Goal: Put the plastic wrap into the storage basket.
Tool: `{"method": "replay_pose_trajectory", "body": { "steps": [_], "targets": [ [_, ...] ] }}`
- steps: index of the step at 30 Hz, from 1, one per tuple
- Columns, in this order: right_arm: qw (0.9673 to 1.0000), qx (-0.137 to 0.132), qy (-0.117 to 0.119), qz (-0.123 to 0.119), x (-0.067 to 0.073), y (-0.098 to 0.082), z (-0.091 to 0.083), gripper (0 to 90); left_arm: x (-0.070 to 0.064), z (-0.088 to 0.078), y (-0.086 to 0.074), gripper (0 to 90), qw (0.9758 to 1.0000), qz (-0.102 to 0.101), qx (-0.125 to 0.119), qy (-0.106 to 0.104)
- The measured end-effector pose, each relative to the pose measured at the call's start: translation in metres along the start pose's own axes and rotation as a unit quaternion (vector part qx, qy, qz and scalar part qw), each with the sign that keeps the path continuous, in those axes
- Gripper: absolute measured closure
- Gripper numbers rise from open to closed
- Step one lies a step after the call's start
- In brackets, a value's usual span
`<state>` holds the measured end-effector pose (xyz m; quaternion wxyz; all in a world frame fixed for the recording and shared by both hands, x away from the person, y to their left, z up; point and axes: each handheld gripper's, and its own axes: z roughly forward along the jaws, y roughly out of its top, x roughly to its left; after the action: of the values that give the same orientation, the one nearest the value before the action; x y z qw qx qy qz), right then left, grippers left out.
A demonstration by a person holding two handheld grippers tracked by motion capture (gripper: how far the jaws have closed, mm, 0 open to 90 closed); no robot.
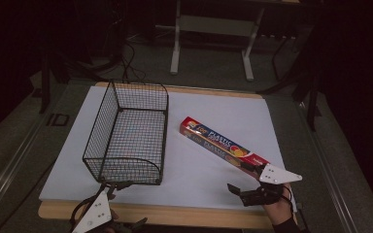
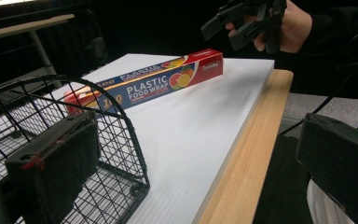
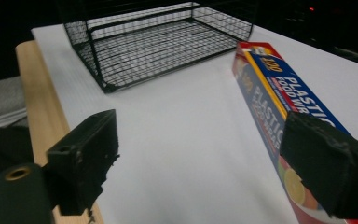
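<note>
Plastic wrap box [image 1: 223, 144] lies flat on the white sheet [image 1: 199, 165] that covers the counter [image 1: 175, 216], diagonal, far end toward the middle, near end toward the right front corner. Red and blue carton, fruit print, "PLASTIC FOOD WRAP" readable in left claw view [image 2: 154, 84] and right claw view [image 3: 279, 107].

Right claw [image 1: 245, 182] sits at the box's near end, jaws spread wide, nothing gripped. In right claw view one jaw is over bare sheet, the other overlaps the box's near end; contact can't be confirmed. Right hand [image 1: 279, 208] comes in from the bottom edge, grey plate on top of the claw. In left claw view the right claw [image 2: 242, 21] shows up high beyond the box's end, held by the hand [image 2: 293, 28].

Black wire basket [image 1: 128, 133] stands upright left of the box, apart from it, long side running away from the person, nothing inside. Same basket in right claw view [image 3: 158, 42], beyond the box.

Left claw [image 1: 114, 187] is at the basket's near end, at the counter's front edge, jaws released and wide apart. In left claw view one jaw sits against the basket [image 2: 74, 154] mesh, the other hangs off past the wooden counter edge [image 2: 247, 154]. Nothing held.

Dark floor and a table frame [image 1: 213, 34] behind the counter.
</note>
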<state>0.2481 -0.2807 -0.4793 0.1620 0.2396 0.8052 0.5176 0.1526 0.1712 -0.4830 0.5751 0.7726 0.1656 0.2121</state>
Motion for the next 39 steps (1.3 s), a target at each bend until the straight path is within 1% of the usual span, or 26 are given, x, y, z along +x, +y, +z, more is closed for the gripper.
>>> {"method": "replay_pose_trajectory", "body": {
  "steps": [3, 4, 5, 6, 8, 10, 12, 14, 16, 17, 19, 21, 24, 25, 27, 30, 33, 34, 39],
  "targets": [
    [0.9998, 0.01, 0.004, -0.019, 0.002, 0.0, 0.003, 13.8, 0.0, 0.001, 0.0, 0.1, 1.0, 0.0, 0.002, -0.001],
    [0.9998, 0.01, 0.004, -0.019, 0.002, 0.0, 0.003, 13.8, 0.0, 0.001, 0.0, 0.2, 1.0, 0.0, 0.002, -0.001],
    [0.9994, 0.016, 0.004, -0.03, 0.004, -0.001, 0.005, 14.2, -0.001, 0.001, 0.0, 0.1, 1.0, 0.001, 0.003, -0.002],
    [0.9993, 0.014, 0.008, -0.034, 0.004, -0.001, 0.005, 14.7, -0.001, 0.001, 0.0, 0.1, 1.0, 0.001, 0.003, -0.002],
    [0.9992, 0.013, 0.01, -0.036, 0.005, -0.001, 0.006, 15.1, -0.001, 0.002, 0.0, 0.2, 1.0, 0.001, 0.004, -0.002],
    [0.9989, 0.013, 0.029, -0.035, 0.003, -0.001, 0.006, 17.0, -0.001, 0.002, 0.0, 0.2, 1.0, 0.0, 0.005, -0.001],
    [0.9984, 0.023, 0.033, -0.04, 0.002, -0.001, 0.008, 17.1, -0.001, 0.002, 0.0, 0.2, 1.0, 0.0, 0.004, -0.001],
    [0.9981, 0.027, 0.04, -0.04, 0.001, 0.0, 0.009, 18.4, -0.001, 0.002, 0.0, 0.1, 1.0, 0.0, 0.005, -0.001],
    [0.9981, 0.029, 0.037, -0.041, 0.001, 0.001, 0.009, 17.8, -0.001, 0.002, 0.0, 0.2, 1.0, 0.0, 0.005, -0.001],
    [0.9983, 0.029, 0.034, -0.037, 0.002, 0.002, 0.008, 15.8, -0.001, 0.002, 0.0, 0.1, 1.0, 0.0, 0.005, -0.001],
    [0.9989, 0.034, 0.027, -0.02, 0.003, 0.006, 0.006, 14.0, -0.001, 0.002, 0.0, 0.1, 1.0, 0.0, 0.005, -0.001],
    [0.9988, 0.039, 0.027, -0.015, 0.004, 0.009, 0.005, 13.9, -0.001, 0.001, 0.0, 0.1, 1.0, -0.001, 0.005, 0.0],
    [0.9988, 0.04, 0.021, -0.019, 0.004, 0.011, 0.004, 13.6, 0.0, 0.002, 0.0, 0.1, 1.0, -0.002, 0.006, 0.001],
    [0.9988, 0.041, 0.022, -0.014, 0.004, 0.012, 0.003, 13.6, 0.0, 0.002, 0.0, 0.1, 1.0, -0.002, 0.007, 0.001],
    [0.9989, 0.041, 0.019, -0.014, 0.005, 0.013, 0.003, 13.6, -0.001, 0.002, 0.0, 0.2, 1.0, -0.001, 0.007, 0.001],
    [0.9984, 0.051, 0.021, -0.013, 0.007, 0.015, 0.005, 13.5, -0.001, 0.002, 0.0, 0.1, 1.0, 0.0, 0.007, 0.001],
    [0.998, 0.058, 0.014, -0.024, 0.008, 0.018, 0.006, 12.1, -0.001, 0.002, 0.0, 0.2, 1.0, -0.002, 0.008, 0.003],
    [0.9981, 0.055, 0.008, -0.027, 0.008, 0.019, 0.006, 11.6, 0.0, 0.002, 0.0, 0.1, 1.0, -0.002, 0.008, 0.003],
    [0.9981, 0.055, 0.0, -0.028, 0.006, 0.022, 0.005, 10.0, 0.0, 0.002, -0.001, 0.1, 0.9999, -0.001, 0.01, 0.003]
  ]
}}
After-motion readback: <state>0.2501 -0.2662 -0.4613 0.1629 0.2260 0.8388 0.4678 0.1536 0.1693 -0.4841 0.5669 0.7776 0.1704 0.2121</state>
